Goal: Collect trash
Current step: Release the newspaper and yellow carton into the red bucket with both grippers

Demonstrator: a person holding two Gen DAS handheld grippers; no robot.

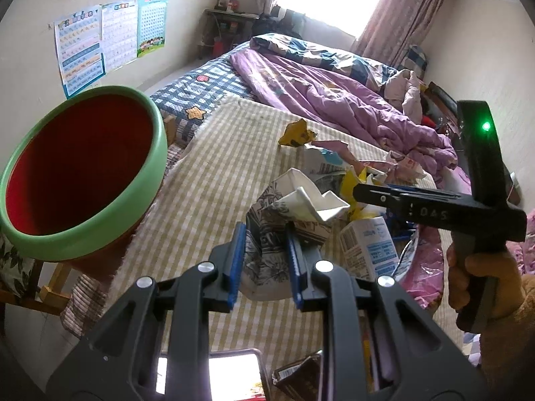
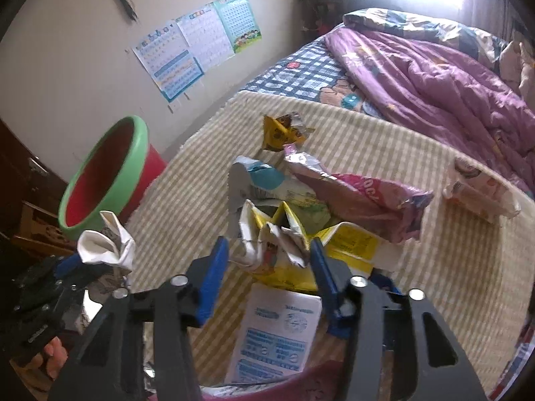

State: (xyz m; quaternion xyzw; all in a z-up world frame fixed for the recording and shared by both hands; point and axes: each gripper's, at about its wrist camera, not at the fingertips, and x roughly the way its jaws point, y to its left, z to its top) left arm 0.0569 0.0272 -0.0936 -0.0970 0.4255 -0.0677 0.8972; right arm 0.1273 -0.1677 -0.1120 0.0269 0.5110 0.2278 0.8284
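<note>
My left gripper [image 1: 264,259] is shut on a crumpled paper cup [image 1: 284,220] with a grey flower print, held above the striped blanket [image 1: 207,173]. In the right wrist view the same cup [image 2: 107,244] shows at the left in the left gripper [image 2: 83,264]. My right gripper [image 2: 267,264] straddles a crumpled yellow carton [image 2: 281,250] in the trash pile; its right pad touches the carton and a thin gap remains at its left pad. The left wrist view shows the right gripper [image 1: 361,200] reaching into the pile. A red bin with a green rim [image 1: 100,220] [image 2: 140,140] stands beside the bed.
Around the pile lie a blue-and-white carton [image 2: 277,330] [image 1: 371,244], a pink bag [image 2: 364,193], a yellow wrapper [image 2: 284,130] [image 1: 296,133] and a white wrapper [image 2: 481,190]. A purple duvet [image 1: 334,93] is heaped farther back. Posters [image 1: 110,36] hang on the wall.
</note>
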